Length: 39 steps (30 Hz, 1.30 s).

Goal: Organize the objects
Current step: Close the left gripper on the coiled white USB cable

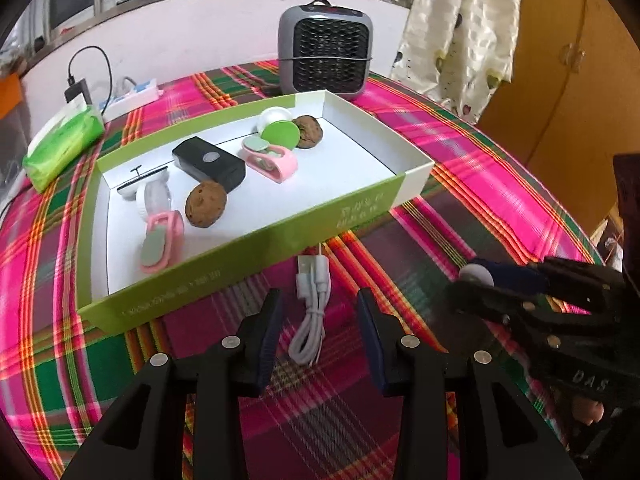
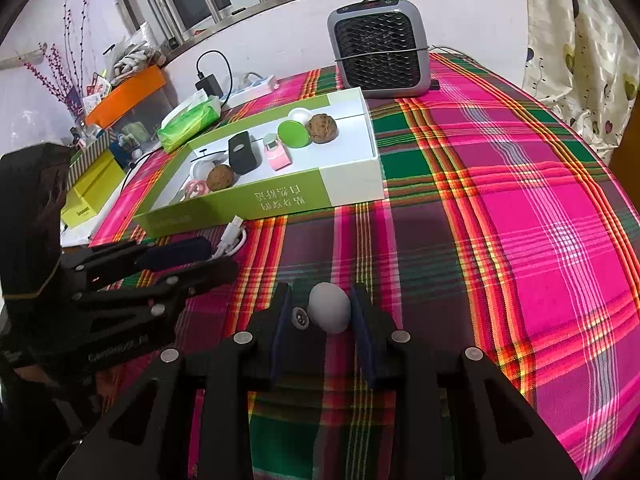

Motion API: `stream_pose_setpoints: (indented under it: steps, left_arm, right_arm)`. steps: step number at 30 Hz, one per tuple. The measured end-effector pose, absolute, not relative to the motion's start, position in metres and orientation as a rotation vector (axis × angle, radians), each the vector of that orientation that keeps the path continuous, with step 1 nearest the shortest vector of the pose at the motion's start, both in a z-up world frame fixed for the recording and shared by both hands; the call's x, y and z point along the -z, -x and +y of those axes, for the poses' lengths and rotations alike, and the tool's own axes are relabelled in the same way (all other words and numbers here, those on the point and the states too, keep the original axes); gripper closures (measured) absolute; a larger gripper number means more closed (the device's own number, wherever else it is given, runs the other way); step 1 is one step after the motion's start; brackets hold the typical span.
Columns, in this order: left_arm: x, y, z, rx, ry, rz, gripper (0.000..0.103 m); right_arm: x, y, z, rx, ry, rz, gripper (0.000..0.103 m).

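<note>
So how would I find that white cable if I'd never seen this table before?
Start at the big green and white box on the plaid tablecloth. Just outside its near green wall, on the cloth, lies the white cable, between the open fingers of the left claw. It is a coiled bundle with a USB plug, and the only loose thing on the cloth beside the box.

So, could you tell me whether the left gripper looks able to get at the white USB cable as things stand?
Probably yes: the left gripper is open, the white USB cable lies bare on the cloth between its fingers, and nothing covers it.
</note>
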<state>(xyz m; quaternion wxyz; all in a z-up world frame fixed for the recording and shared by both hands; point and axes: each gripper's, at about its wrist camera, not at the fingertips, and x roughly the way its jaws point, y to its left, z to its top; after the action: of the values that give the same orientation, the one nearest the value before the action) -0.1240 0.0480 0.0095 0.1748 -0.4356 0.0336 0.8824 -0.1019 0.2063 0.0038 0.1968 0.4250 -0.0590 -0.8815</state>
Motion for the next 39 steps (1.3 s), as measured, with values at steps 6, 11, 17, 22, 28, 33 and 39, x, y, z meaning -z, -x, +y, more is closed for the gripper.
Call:
stream_pose_setpoints:
  steps: [6,11,17,22,28,33,39]
  left_arm:
    - [-0.0083,0.1276,0.0517,-2.521,1.228,0.113,0.068]
    - [-0.0079,0.1302,0.0499,-2.540,1.219,0.072,0.068]
    - [-0.0075,0.1301,0.0505,-2.562,1.223,0.087,0.076]
    - [-0.0070,0.1307,0.0480,-2.570,1.226,0.077,0.081]
    - [-0.0069,0.1309,0.0468,-2.571,1.227,0.072,0.087]
    - [-0.0069,0.1309,0.0457,-2.569,1.226,0.065,0.087]
    - [-0.0071,0.1309,0.0454,-2.568,1.226,0.063,0.087]
  right_arm:
    - [-0.0036,0.1024,0.2064,2.465,-1.189,-0.160,0.072]
    - [-0.0034,0.1037,0.2069,2.459,-1.189,-0.163,0.072]
    - [-0.0032,0.1048,0.2065,2.456,-1.189,-0.162,0.072]
    - [-0.0033,0.1047,0.2064,2.456,-1.189,-0.162,0.072]
    - [-0.0033,0.1048,0.2065,2.456,-1.189,-0.161,0.072]
    - [-0.0033,0.1048,0.2066,2.456,-1.189,-0.161,0.072]
    - [-0.0031,0.1048,0.2063,2.457,-1.188,-0.160,0.072]
